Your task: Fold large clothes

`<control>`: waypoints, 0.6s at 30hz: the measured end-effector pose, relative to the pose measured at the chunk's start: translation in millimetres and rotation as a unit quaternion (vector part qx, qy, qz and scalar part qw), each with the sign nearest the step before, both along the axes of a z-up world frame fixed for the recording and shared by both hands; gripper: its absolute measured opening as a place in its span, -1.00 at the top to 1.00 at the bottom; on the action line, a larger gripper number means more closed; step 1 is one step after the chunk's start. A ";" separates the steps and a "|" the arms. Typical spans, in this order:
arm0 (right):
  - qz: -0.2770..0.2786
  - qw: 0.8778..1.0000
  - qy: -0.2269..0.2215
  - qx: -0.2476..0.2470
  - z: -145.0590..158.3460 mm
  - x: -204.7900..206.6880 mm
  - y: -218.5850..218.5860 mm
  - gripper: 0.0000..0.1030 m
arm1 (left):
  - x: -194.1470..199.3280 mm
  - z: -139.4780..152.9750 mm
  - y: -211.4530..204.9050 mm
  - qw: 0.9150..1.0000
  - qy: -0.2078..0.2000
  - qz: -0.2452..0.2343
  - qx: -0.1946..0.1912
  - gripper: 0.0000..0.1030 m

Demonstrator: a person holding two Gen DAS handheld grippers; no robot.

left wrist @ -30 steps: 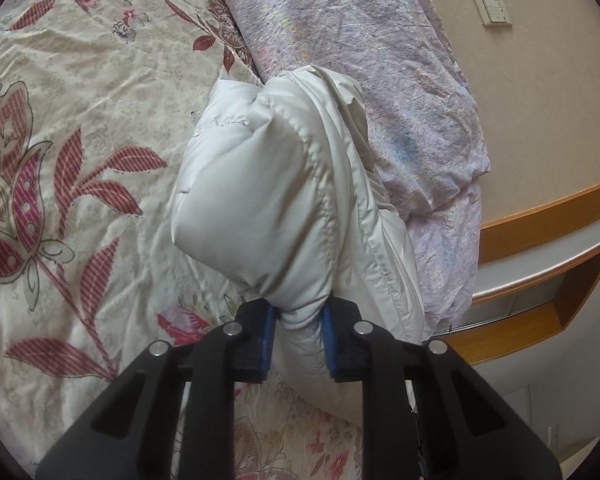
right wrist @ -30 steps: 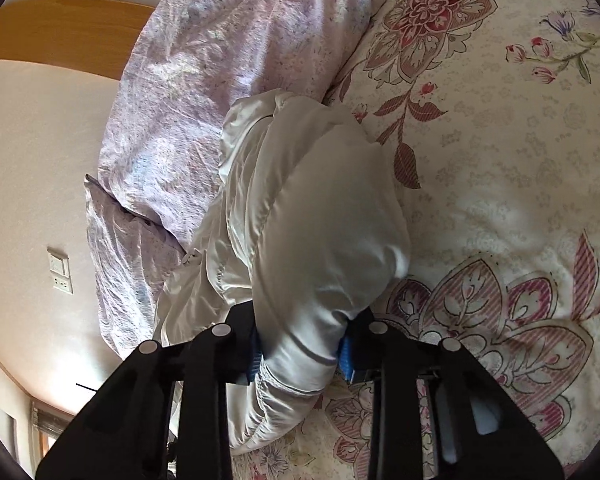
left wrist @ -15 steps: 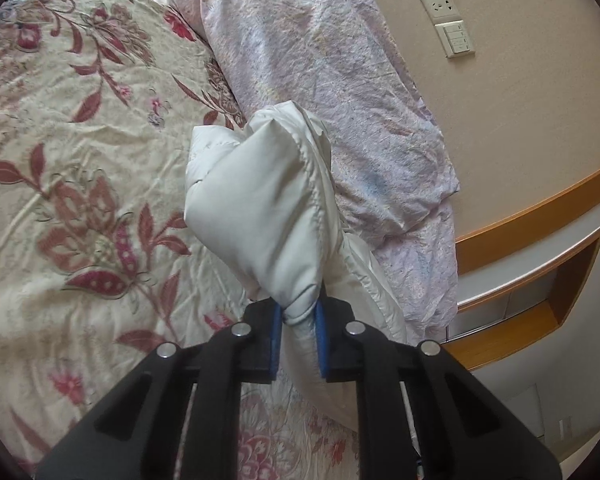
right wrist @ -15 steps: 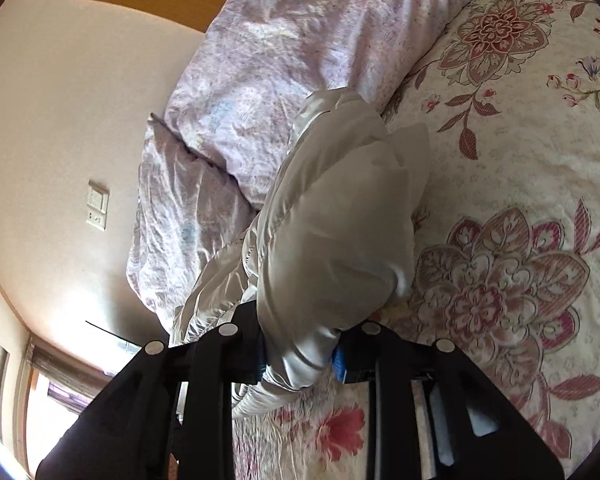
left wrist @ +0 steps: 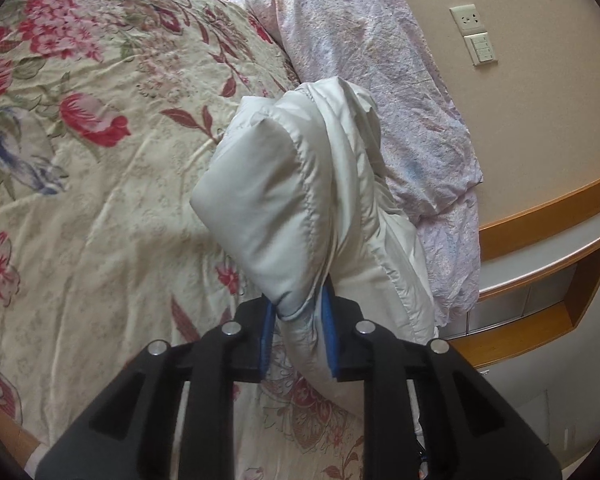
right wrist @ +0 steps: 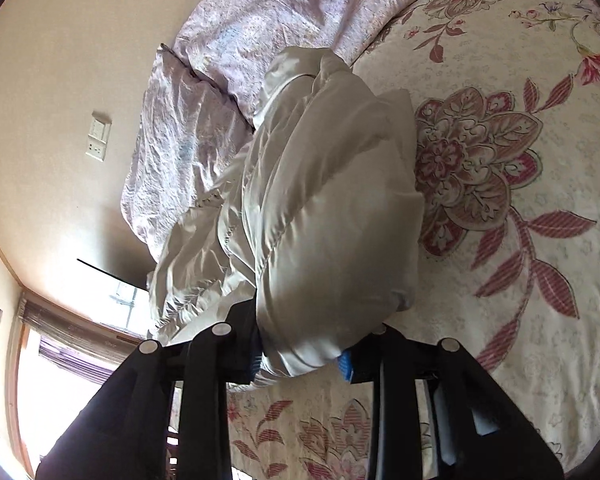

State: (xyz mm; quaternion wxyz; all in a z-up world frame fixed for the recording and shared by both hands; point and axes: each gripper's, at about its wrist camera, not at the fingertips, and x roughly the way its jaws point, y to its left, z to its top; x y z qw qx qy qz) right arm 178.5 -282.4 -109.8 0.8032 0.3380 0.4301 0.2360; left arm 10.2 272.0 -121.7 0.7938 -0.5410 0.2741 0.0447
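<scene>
A white padded jacket (left wrist: 284, 200) hangs bunched over the floral bedspread (left wrist: 100, 200). A folded edge of it sits between the blue pads (left wrist: 329, 332) of my left gripper (left wrist: 296, 320). Those jaws are opening, and the fabric still touches both pads. In the right wrist view the same jacket (right wrist: 332, 208) bulges out from my right gripper (right wrist: 300, 344). Its jaws are opening too, with a thick roll of jacket filling the gap. One blue pad (right wrist: 346, 360) shows under the fabric. The jacket's far end rests against the lilac quilt (right wrist: 260, 20).
A crumpled lilac quilt (left wrist: 372, 80) lies along the wall side of the bed. Behind it are the beige wall with a socket and switch (left wrist: 476, 36) and a wooden headboard shelf (left wrist: 540, 280). A bright window (right wrist: 60, 360) shows low on the left in the right wrist view.
Both grippers have carried the jacket sideways across the bed, so more bedspread and wall show. The jaws of both stand wider than half a second ago. The right view has rolled.
</scene>
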 end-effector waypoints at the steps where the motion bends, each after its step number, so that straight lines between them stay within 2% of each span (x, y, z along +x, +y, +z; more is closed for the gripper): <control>1: -0.007 0.999 -0.006 -0.032 4.0 -3.3 0.7 0.02 | -1.1 -1.5 0.3 1.000 0.009 0.002 0.004 0.31; 2: -0.018 0.997 -0.021 -0.072 10.6 -9.1 0.7 -0.17 | -2.4 -1.6 0.5 1.000 0.016 0.004 0.013 0.21; 4: -0.051 0.986 -0.062 -0.143 25.7 -22.2 -1.0 -0.36 | -5.8 2.3 0.7 0.999 0.024 0.011 0.042 -0.13; 7: -0.123 0.960 -0.116 -0.223 49.0 -38.2 -8.8 -0.41 | -12.5 7.8 2.7 0.997 0.026 0.018 0.075 -0.50; 8: -0.139 0.952 -0.130 -0.239 56.4 -41.1 -9.0 -0.41 | -13.4 8.8 3.6 0.996 0.029 0.019 0.081 -0.54; 10: -0.144 0.944 -0.156 -0.253 68.6 -43.5 -5.5 -0.41 | -15.3 6.9 6.0 0.996 0.036 0.021 0.083 -0.64; 13: -0.104 0.945 -0.180 -0.254 79.8 -34.3 12.4 -0.42 | -18.9 0.8 10.2 0.997 0.038 0.019 0.069 -0.64; 18: -0.035 0.942 -0.211 -0.258 88.0 -19.1 60.3 -0.42 | -19.6 4.4 8.8 0.997 0.018 0.009 0.072 -0.70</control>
